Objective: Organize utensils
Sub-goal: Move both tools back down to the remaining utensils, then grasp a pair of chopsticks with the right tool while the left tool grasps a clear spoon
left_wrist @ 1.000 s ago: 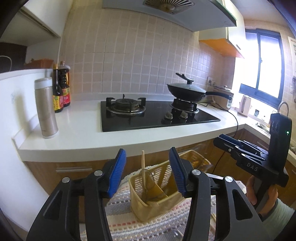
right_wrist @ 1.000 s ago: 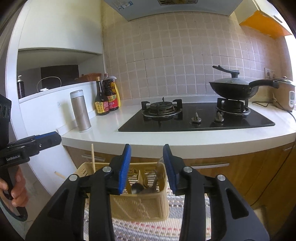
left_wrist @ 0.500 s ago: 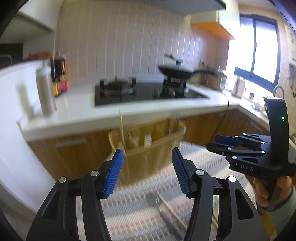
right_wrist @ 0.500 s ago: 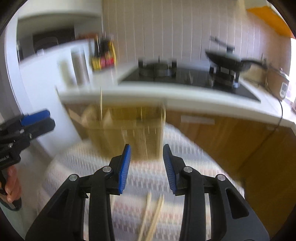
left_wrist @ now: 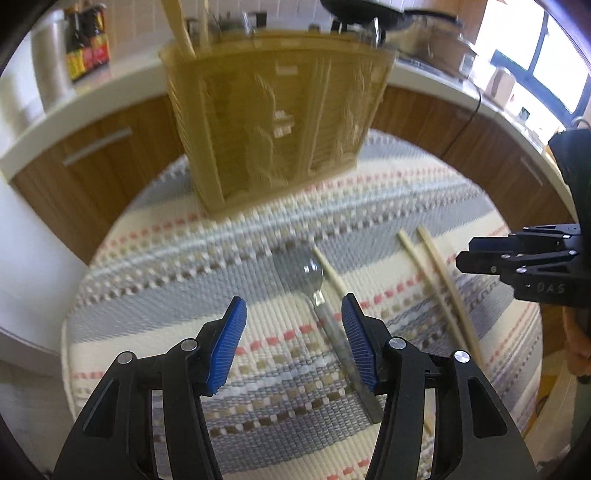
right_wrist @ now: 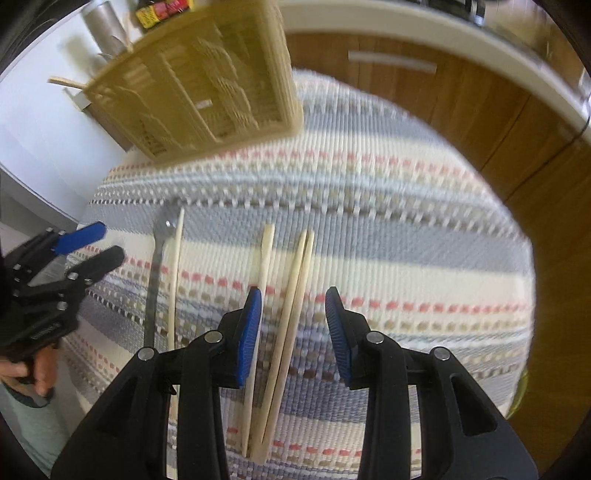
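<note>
A tan plastic utensil basket (left_wrist: 273, 122) stands at the far side of a striped woven mat (left_wrist: 184, 280), with chopsticks sticking out of it. A metal spoon (left_wrist: 325, 310) and a wooden chopstick (left_wrist: 330, 273) lie on the mat just ahead of my open, empty left gripper (left_wrist: 293, 339). In the right wrist view the basket (right_wrist: 207, 85) is at the upper left, and a pair of chopsticks (right_wrist: 291, 314) lies between the fingers of my open right gripper (right_wrist: 293, 332), with one more chopstick (right_wrist: 264, 266) beside the left finger. The spoon (right_wrist: 153, 273) lies further left.
Wooden cabinets (left_wrist: 88, 155) and a white counter edge (right_wrist: 424, 33) stand behind the mat. A steel flask (left_wrist: 48, 62) and sauce bottles (left_wrist: 86, 48) are on the counter. The other gripper shows at each view's side.
Both grippers have tilted down from the counter and stove towards the mat and moved closer to it. The spoon and chopsticks on the mat have come into view.
</note>
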Tool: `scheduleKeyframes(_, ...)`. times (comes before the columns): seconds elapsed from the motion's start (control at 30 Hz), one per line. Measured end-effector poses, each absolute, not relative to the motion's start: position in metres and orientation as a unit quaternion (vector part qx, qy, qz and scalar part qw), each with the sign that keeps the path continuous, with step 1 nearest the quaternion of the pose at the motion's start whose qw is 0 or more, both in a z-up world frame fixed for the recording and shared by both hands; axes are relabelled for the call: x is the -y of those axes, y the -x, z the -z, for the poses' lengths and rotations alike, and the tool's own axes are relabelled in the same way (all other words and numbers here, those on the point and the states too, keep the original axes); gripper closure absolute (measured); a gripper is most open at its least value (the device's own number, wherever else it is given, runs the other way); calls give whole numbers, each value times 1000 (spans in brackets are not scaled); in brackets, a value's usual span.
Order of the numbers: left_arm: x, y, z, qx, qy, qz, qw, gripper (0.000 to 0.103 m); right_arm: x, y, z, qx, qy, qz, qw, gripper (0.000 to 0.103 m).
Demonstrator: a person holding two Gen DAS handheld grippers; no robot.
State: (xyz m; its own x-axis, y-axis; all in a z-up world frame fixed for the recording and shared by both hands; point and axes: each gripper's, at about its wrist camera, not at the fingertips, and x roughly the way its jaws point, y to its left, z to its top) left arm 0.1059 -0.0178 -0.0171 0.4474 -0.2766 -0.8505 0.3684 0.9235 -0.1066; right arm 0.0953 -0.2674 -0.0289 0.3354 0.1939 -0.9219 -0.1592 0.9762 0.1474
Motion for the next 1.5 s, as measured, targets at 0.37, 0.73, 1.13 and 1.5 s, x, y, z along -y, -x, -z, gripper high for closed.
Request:
scheduleKeyframes(0.37, 28, -117, 42, -519, -52, 185, 833, 58, 261, -106, 46, -590, -24, -101, 801, 78)
scheduleKeyframes(0.73, 57, -126, 46, -525, -97, 165, 830, 58, 219, -109, 61, -621, 36, -89, 778, 81)
scheduleKeyframes(1.13, 75, -128, 44, -534, -150, 171, 815, 85, 181, -106, 69, -650, 85, -99, 749, 88)
scheduleKeyframes(1.5, 77, -129, 44, -528, -133, 184, 818, 92, 180, -91, 72, -640, 82, -117, 755, 93)
